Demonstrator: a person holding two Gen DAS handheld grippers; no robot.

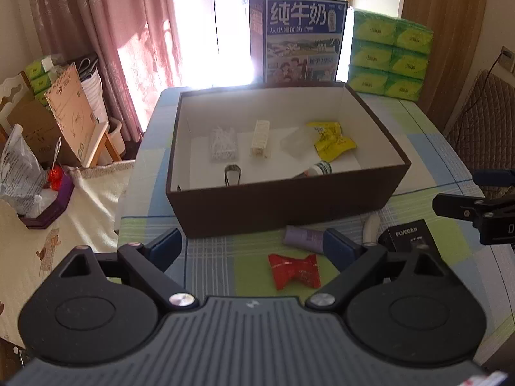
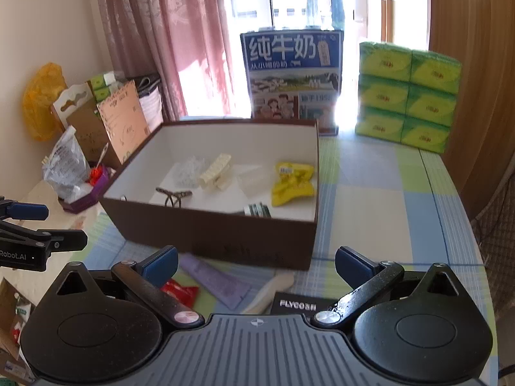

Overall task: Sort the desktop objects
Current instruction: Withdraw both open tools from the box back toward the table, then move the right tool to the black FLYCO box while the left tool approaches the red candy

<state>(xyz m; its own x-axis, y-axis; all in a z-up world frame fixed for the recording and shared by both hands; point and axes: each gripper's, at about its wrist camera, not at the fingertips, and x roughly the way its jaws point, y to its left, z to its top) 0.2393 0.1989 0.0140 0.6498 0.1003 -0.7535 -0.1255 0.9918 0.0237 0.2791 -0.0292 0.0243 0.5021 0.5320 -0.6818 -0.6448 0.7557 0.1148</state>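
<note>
The left gripper [image 1: 254, 247] hovered over the near edge of the table with its blue-padded jaws spread wide and nothing between them. Just beyond its pads, on the checked tablecloth [image 1: 212, 257], lay a red snack packet [image 1: 294, 271] twisted at the middle. A little farther off and to the right lay a purple tube [image 1: 304, 238], then a white handle-shaped object [image 1: 370, 230] and, at the far right, a black box printed FLYCO [image 1: 407, 234].

The right gripper [image 2: 256, 263] was held beside the left one, its jaws likewise spread wide and empty. From its camera the same four loose items sat just ahead of and partly beneath its fingers, all on the near side of the box.

Beyond these items stood a large open brown box [image 1: 283, 207] with a white interior, its near wall close to the purple tube. Inside it, from left to right, were a clear bag of small white pieces [image 1: 223, 144], a cream hair claw clip [image 1: 260, 141], a clear plastic piece [image 1: 297, 143] and a yellow snack packet [image 1: 333, 141]. Nearer the front wall lay a dark metal clip [image 1: 232, 173] and a small bottle with a green label [image 1: 317, 169], lying on its side.

Behind the box, at the far edge of the table, stood an upright blue milk carton case [image 1: 301, 38], and to its right a stack of green tissue packs [image 1: 391, 54]. Pink curtains [image 1: 106, 32] hung beside a bright window at the far left, above cardboard boxes [image 1: 64, 115] and bags.
</note>
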